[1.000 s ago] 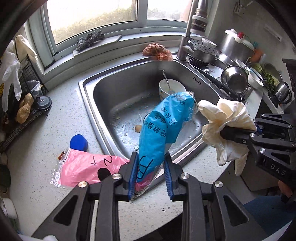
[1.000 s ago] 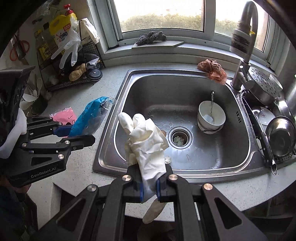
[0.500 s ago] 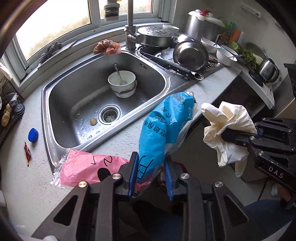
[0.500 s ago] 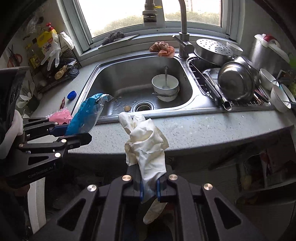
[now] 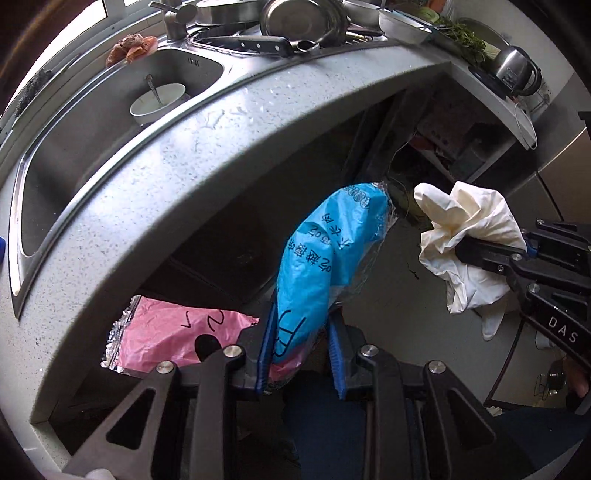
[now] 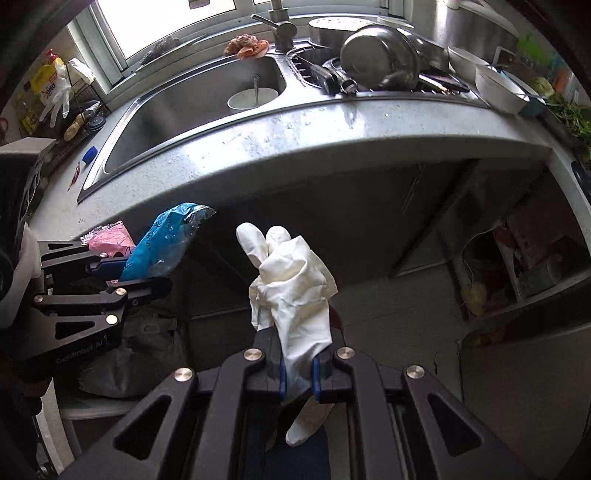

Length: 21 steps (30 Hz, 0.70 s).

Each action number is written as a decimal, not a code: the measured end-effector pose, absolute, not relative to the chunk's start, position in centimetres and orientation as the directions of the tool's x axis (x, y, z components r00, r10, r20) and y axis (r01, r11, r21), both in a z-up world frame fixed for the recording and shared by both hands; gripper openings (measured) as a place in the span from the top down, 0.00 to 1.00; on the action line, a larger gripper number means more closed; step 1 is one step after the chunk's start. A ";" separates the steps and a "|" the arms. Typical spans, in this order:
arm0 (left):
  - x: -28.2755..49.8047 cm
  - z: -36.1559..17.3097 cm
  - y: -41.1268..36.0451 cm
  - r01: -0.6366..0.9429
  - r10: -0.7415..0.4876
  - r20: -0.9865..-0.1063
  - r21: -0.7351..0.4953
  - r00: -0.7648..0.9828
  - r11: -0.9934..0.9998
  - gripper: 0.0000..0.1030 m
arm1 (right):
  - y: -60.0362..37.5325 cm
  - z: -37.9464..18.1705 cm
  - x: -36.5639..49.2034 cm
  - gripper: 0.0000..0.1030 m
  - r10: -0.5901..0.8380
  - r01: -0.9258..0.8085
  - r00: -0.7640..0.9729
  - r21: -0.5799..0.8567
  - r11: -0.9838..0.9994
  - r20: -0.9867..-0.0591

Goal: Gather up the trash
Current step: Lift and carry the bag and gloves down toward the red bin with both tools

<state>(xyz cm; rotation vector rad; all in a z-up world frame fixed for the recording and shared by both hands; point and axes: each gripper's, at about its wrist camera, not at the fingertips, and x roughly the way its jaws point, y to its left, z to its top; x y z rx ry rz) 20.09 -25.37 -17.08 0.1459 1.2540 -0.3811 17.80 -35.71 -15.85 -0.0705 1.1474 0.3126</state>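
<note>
Right wrist view: grey speckled worktop [image 6: 295, 147] curving across the far half of the scene, steel sink [image 6: 192, 107] set into it with a white bowl [image 6: 252, 99] and spoon inside. Faucet [image 6: 282, 27] at the far rim, orange rag [image 6: 245, 46] just beside it. Steel pans and a knife stacked on the drainer [image 6: 376, 62] to the right. Window along the far wall; wire rack with a hanging glove at far left. Blue cap [image 6: 89, 154] on the worktop left of the sink. Dark cabinet fronts and open shelving under the worktop edge.

White glove [image 6: 295, 291] crumpled, long axis running near to far, fingers pointing up and away, one finger dangling down at the near end. Blue wrapper [image 5: 325, 266] elongated, long axis near to far, tilted right, torn clear end farthest out. Pink wrapper [image 5: 173, 336] pinched together with it, spreading flat to the left, crinkled silver edge at its left side.

Left tool [image 5: 301, 358] clamped on both wrappers at their near ends, blue pads pressing in from each side. Right tool [image 6: 297, 373] closed tight on the glove's lower part. Both tools held in front of and below the worktop edge, over the cabinet fronts, side by side but apart, neither touching the worktop. Left wrist view: right tool reaching in from the right edge, glove bunched at its tip, level with the blue wrapper's far end.
</note>
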 end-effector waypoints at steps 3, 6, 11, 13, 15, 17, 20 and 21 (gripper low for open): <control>20.3 -20.3 -26.3 0.379 -0.205 -0.949 -0.103 0.241 0.920 0.76 | -36.6 -18.5 17.5 0.92 0.205 -0.249 0.364 0.117 0.961 -0.909; 20.4 -24.2 -27.2 0.394 -0.206 -0.958 -0.114 0.201 0.912 0.76 | -37.5 -22.0 17.3 0.91 0.211 -0.220 0.339 0.141 0.965 -0.917; 20.3 -32.4 -28.7 0.423 -0.196 -0.971 -0.121 0.138 0.898 0.76 | -38.8 -29.1 17.3 0.91 0.197 -0.173 0.288 0.151 0.973 -0.937; 20.3 -35.5 -29.1 0.435 -0.198 -0.972 -0.125 0.126 0.892 0.76 | -39.3 -32.0 17.4 0.91 0.182 -0.160 0.273 0.142 0.977 -0.944; 20.8 -38.3 -29.4 0.446 -0.191 -0.975 -0.122 0.113 0.887 0.76 | -39.8 -34.8 17.5 0.91 0.179 -0.148 0.255 0.144 0.978 -0.950; 21.1 -41.4 -29.7 0.452 -0.184 -0.978 -0.121 0.098 0.884 0.76 | -40.0 -37.6 17.8 0.91 0.166 -0.134 0.238 0.137 0.981 -0.957; 21.7 -45.0 -30.3 0.463 -0.177 -0.981 -0.119 0.085 0.879 0.76 | -40.5 -40.8 18.3 0.91 0.163 -0.107 0.219 0.142 0.984 -0.962; 21.9 -45.9 -30.7 0.468 -0.174 -0.981 -0.117 0.081 0.876 0.75 | -40.6 -41.7 18.6 0.91 0.165 -0.099 0.215 0.146 0.984 -0.963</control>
